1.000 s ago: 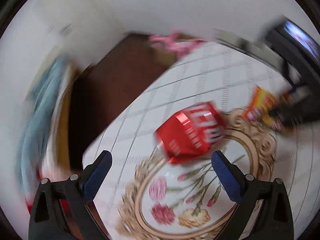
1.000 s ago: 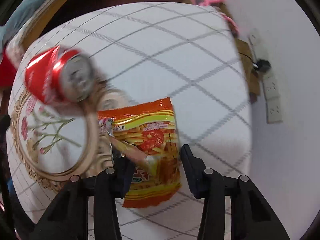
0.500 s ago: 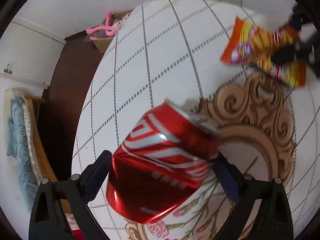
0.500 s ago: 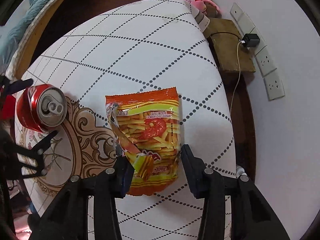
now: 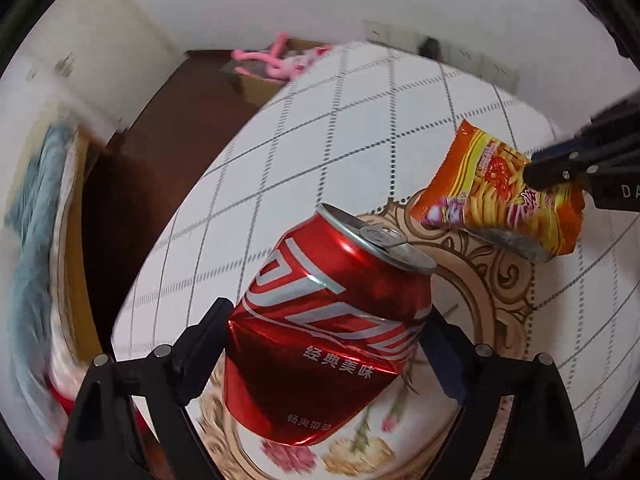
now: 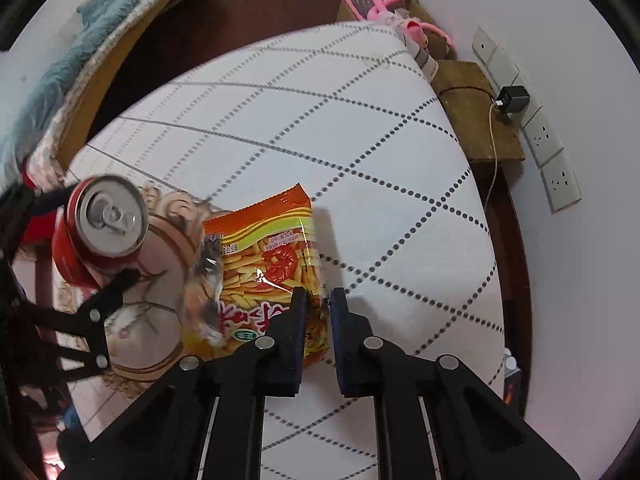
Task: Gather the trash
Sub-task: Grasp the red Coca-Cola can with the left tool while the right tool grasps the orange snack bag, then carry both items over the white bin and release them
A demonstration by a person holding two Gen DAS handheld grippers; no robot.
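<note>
Left gripper (image 5: 326,334) is clamped on the dented red can (image 5: 328,336), right gripper (image 6: 318,300) pinched on the snack bag (image 6: 260,264) edge, both above the table (image 6: 360,160). Bag slip is risked: thin foil, shallow grip.

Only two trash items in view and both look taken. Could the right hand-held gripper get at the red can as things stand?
Probably not: the right hand-held gripper is shut on the snack bag, and the left hand-held gripper already grips the red can.
</note>
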